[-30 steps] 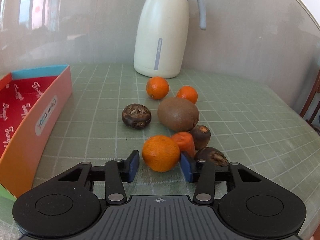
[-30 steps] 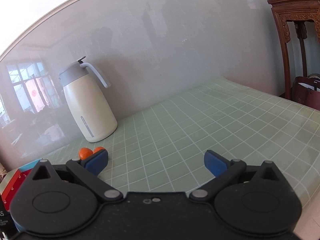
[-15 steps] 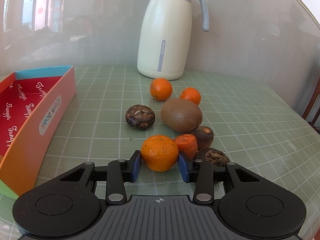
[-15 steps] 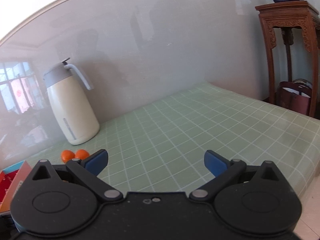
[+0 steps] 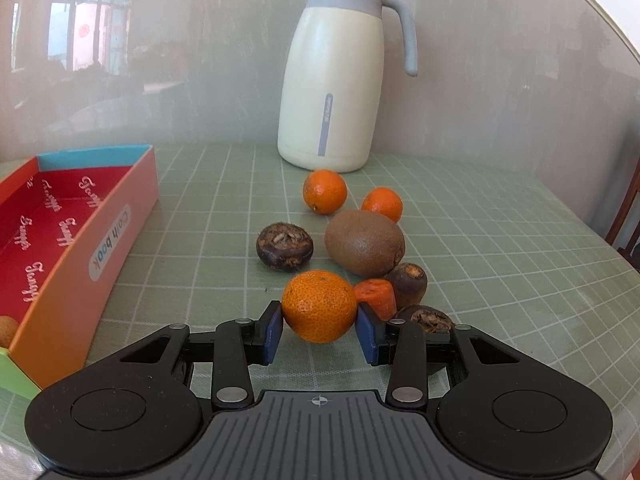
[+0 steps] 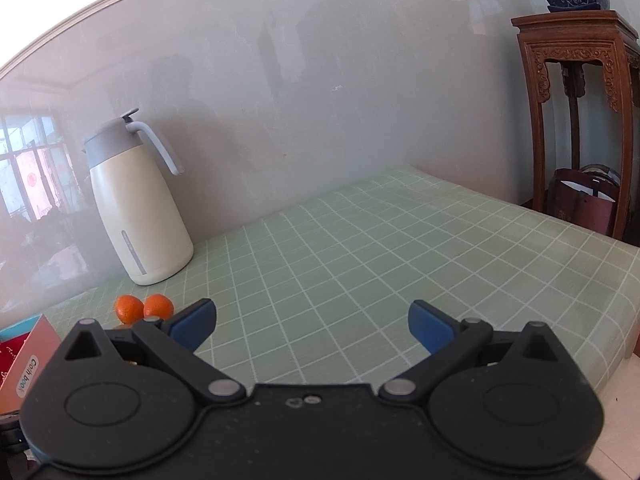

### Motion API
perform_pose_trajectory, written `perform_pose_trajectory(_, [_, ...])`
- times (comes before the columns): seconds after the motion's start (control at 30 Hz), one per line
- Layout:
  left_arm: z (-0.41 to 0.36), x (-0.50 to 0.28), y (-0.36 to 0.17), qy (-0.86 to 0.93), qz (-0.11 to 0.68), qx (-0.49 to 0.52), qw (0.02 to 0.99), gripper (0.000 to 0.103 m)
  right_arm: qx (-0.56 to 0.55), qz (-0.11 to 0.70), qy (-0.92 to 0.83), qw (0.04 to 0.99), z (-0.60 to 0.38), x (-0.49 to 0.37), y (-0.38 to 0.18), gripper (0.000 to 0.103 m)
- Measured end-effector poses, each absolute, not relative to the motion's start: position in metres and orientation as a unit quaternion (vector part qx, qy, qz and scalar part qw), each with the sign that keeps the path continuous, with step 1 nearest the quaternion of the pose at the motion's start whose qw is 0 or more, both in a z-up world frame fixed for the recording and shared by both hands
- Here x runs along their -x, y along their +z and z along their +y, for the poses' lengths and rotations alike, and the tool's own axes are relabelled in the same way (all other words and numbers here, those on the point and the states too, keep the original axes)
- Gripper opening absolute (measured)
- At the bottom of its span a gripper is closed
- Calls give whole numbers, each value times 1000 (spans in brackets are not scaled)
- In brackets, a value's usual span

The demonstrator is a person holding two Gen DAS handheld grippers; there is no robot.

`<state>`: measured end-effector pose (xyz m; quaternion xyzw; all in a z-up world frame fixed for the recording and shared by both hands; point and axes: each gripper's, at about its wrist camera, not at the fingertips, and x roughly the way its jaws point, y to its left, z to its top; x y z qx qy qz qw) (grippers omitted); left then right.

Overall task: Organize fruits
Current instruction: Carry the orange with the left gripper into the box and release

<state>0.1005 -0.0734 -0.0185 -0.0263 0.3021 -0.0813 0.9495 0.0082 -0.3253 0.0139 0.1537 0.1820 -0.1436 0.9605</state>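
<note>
Between the left gripper pads sits a tangerine, clenched, on the table; lift straight up, clear of the carrot, toward the box. Right gripper hangs open.

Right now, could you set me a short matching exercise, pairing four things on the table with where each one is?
Things:
1. nearest orange
2. kiwi
3. flask
4. box

Places:
A. at the back, against the wall
B. between the pads of the left hand-held gripper
C. along the left edge of the left wrist view
D. in the middle of the fruit cluster, behind the carrot piece

Pairs: 1-B, 2-D, 3-A, 4-C
</note>
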Motion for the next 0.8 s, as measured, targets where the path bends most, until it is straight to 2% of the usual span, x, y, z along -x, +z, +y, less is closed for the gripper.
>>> perform_pose_trajectory(0.3, [-47, -84, 4, -45, 247, 27, 968, 40, -148, 185, -133, 962, -315, -13, 14, 103])
perform_pose_trajectory(0.53, [6, -74, 24, 48, 198, 29, 979, 40, -141, 190, -116, 965, -297, -22, 14, 103])
perform_pose_trajectory(0.8, [77, -91, 16, 145, 253, 76, 953, 40, -126, 204, -93, 966, -271, -35, 11, 103])
